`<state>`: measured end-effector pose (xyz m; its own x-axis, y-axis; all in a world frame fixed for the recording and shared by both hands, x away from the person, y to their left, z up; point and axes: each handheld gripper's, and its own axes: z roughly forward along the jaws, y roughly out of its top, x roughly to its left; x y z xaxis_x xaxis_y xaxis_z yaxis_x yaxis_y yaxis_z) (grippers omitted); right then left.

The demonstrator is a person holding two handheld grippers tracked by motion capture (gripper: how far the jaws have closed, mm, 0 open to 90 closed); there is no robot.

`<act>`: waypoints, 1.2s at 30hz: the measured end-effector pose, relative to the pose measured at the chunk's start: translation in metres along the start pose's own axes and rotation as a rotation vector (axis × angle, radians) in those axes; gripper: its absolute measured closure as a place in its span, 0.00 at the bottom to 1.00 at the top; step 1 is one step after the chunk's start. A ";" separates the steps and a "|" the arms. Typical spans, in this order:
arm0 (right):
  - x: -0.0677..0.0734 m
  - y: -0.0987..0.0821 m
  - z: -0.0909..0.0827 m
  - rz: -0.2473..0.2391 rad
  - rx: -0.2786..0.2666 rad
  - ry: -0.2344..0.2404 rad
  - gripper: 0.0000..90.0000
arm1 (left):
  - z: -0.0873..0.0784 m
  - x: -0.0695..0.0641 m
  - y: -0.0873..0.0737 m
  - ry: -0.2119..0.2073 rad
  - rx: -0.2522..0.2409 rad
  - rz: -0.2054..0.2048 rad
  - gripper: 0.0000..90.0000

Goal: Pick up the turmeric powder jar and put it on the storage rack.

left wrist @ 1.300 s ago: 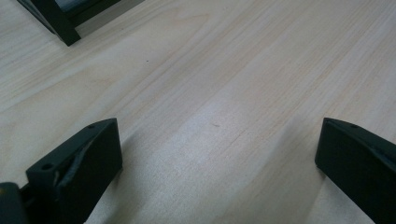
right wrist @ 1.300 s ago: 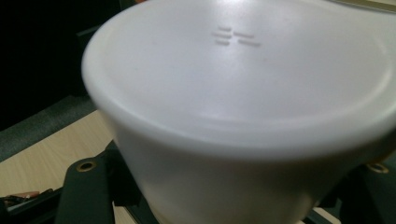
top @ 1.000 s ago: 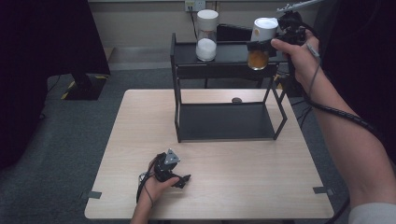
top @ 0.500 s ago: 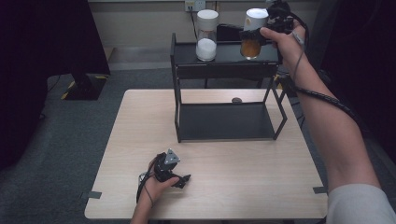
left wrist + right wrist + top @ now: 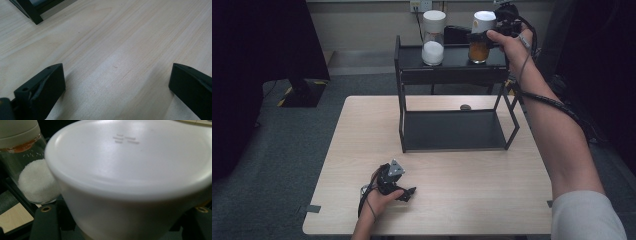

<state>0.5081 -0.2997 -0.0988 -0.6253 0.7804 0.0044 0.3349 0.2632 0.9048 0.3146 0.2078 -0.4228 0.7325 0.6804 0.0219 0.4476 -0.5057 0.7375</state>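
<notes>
table (image 5: 120,50) bare; white lid (image 5: 130,160) hides right tool's (image 5: 484,36) grip.

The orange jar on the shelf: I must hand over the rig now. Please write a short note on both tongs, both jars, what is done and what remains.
Right tongs: closed around the orange-filled jar, just under its white lid; the jar looks to stand on the black shelf's top tier.
Left tongs: open, holding nothing, low over the wooden table.
Jar of white powder: on the top tier, left of the orange one.
Done: both jars are up.
Left: probably release and withdraw.
</notes>
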 end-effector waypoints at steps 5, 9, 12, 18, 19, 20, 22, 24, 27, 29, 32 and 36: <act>0.004 -0.001 -0.001 -0.016 0.002 -0.008 0.34 | 0.000 0.000 0.000 0.000 0.000 0.000 0.00; 0.004 -0.001 -0.001 -0.027 0.004 -0.009 0.34 | 0.000 0.000 0.000 -0.001 0.000 -0.002 0.00; 0.005 -0.002 -0.001 -0.024 0.001 -0.014 0.33 | 0.000 0.000 0.000 0.000 0.000 -0.001 0.00; 0.014 0.002 0.000 -0.039 0.033 -0.047 0.12 | 0.000 0.000 0.000 -0.001 0.001 -0.003 0.00; 0.014 0.002 0.000 -0.039 0.033 -0.047 0.08 | 0.000 0.000 0.000 -0.001 0.001 -0.003 0.00; 0.012 0.001 0.000 -0.025 0.033 -0.042 0.05 | 0.000 0.000 0.000 -0.001 0.001 -0.003 0.00; 0.014 0.000 -0.002 -0.027 0.037 -0.053 0.03 | 0.000 0.000 0.000 -0.001 0.002 -0.002 0.00; 0.013 -0.002 -0.003 -0.023 0.034 -0.047 0.03 | 0.000 0.000 0.000 -0.001 0.001 -0.003 0.00; 0.013 -0.005 -0.007 -0.019 0.032 -0.049 0.01 | 0.000 0.000 0.000 -0.001 0.001 -0.003 0.00; 0.012 -0.007 -0.011 -0.008 0.026 -0.048 0.01 | 0.000 0.000 0.000 -0.001 0.001 -0.003 0.00; 0.019 -0.009 -0.015 -0.017 0.032 -0.086 0.01 | 0.000 0.000 0.000 -0.001 0.001 -0.003 0.00; 0.017 -0.017 -0.022 -0.005 0.021 -0.066 0.01 | 0.000 0.000 0.000 0.000 0.003 0.003 0.00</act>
<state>0.4761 -0.3029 -0.1043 -0.5797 0.8143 -0.0290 0.3466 0.2787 0.8957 0.3148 0.2079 -0.4224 0.7341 0.6786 0.0244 0.4466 -0.5095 0.7355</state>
